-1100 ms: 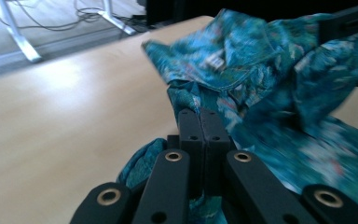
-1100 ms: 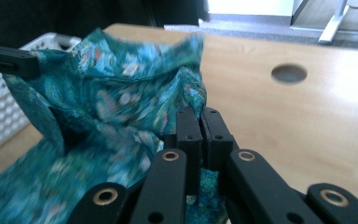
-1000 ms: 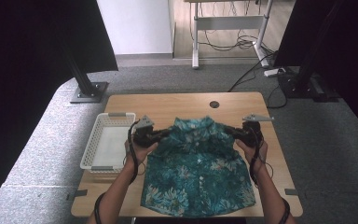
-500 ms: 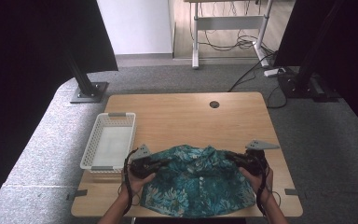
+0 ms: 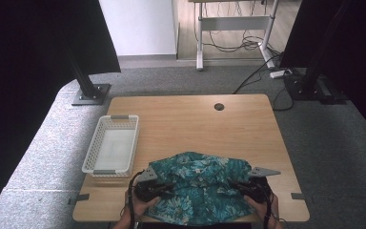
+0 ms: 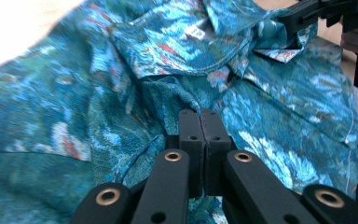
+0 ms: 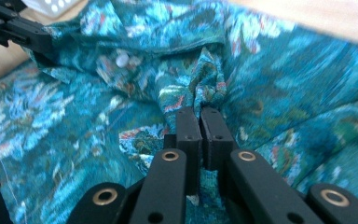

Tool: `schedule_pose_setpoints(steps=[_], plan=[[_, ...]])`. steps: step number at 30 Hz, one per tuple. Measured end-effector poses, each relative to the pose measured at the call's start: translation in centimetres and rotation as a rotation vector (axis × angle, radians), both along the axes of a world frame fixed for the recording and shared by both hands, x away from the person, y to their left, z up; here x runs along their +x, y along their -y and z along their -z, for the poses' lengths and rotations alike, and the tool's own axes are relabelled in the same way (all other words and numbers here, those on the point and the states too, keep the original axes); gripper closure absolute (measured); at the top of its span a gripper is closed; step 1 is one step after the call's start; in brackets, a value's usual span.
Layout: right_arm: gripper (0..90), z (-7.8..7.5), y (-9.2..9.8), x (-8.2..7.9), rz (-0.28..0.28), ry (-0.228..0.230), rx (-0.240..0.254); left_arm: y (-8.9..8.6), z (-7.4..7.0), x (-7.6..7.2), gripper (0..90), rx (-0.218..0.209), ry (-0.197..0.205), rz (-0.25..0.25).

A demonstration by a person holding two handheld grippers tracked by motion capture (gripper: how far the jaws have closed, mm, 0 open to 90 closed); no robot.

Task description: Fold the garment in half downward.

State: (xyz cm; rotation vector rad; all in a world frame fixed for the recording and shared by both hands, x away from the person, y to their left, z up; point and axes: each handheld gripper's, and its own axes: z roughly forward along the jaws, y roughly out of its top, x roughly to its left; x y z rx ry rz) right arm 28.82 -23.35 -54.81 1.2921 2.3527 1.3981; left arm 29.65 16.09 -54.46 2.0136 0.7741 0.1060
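Currently both tongs are clamped on the shirt (image 5: 198, 186), each pinching a bunched ridge of fabric.

Left tongs (image 6: 200, 122): jaws pressed together at the centre of the left gripper view, teal floral cloth gathered at their tips. High view puts the left tongs (image 5: 158, 188) at the bottom left of the shirt, hand (image 5: 140, 210) under them at the bottom edge of the frame.

Right tongs (image 7: 201, 122): same state, jaws together with a puckered fold caught between the tips. In the high view the right tongs (image 5: 248, 187) sit at the shirt's bottom right, hand (image 5: 263, 209) below them.

Shirt lies on the surface (image 5: 190, 124) at its near edge, bottom centre of the high view, folded over on itself, the upper edge a rounded fold. Collar label (image 6: 195, 31) shows in the upper middle of the left gripper view; a white button (image 7: 121, 59) shows upper left in the right gripper view.

White basket (image 5: 110, 151) stands on the surface at left, just beside the shirt's upper left corner, apart from it.
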Motion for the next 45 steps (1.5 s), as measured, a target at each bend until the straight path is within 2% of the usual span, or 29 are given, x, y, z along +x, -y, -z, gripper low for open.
schedule_pose_setpoints(steps=[5, 10, 16, 22, 24, 30, 32, 36, 41, 45], plan=[[87.1, 1.0, 0.1, -0.2, -0.002, -0.024, -0.01, 0.4, 0.8, -0.1, 88.5, 0.023, -0.018, 0.006], [87.0, 1.2, 0.0, -0.1, -0.008, -0.037, -0.019, 0.4, 1.0, 0.4, 88.4, 0.033, -0.031, 0.001], [86.9, 1.1, -0.3, 0.3, -0.004, -0.049, -0.03, 0.0, 1.0, 1.2, 88.1, 0.032, -0.052, -0.023], [86.1, 1.0, -0.3, 0.2, 0.01, -0.047, -0.039, -0.3, 0.9, 0.6, 85.6, 0.017, -0.057, -0.012], [85.4, 1.0, -0.1, 0.1, 0.014, -0.044, -0.035, -0.5, 0.9, 0.4, 83.0, 0.009, -0.064, -0.003], [81.1, 0.7, 0.2, -0.4, 0.017, -0.032, -0.042, -1.5, 0.4, -0.1, 62.5, -0.059, -0.077, 0.008], [79.1, 0.5, 0.4, -0.6, 0.017, -0.03, -0.04, -1.8, 0.2, -0.2, 59.5, -0.078, -0.077, 0.01], [75.8, 0.2, 0.8, -0.8, 0.022, -0.03, -0.024, -2.0, 0.0, -0.7, 54.8, -0.078, -0.063, 0.003], [70.0, -0.1, 0.8, -0.9, 0.028, -0.026, -0.019, -1.9, 0.1, -1.0, 53.6, -0.017, -0.034, -0.029], [62.9, -0.7, 0.1, -0.8, 0.02, -0.01, -0.029, -1.2, 0.2, -1.0, 59.3, 0.057, -0.003, -0.059]])
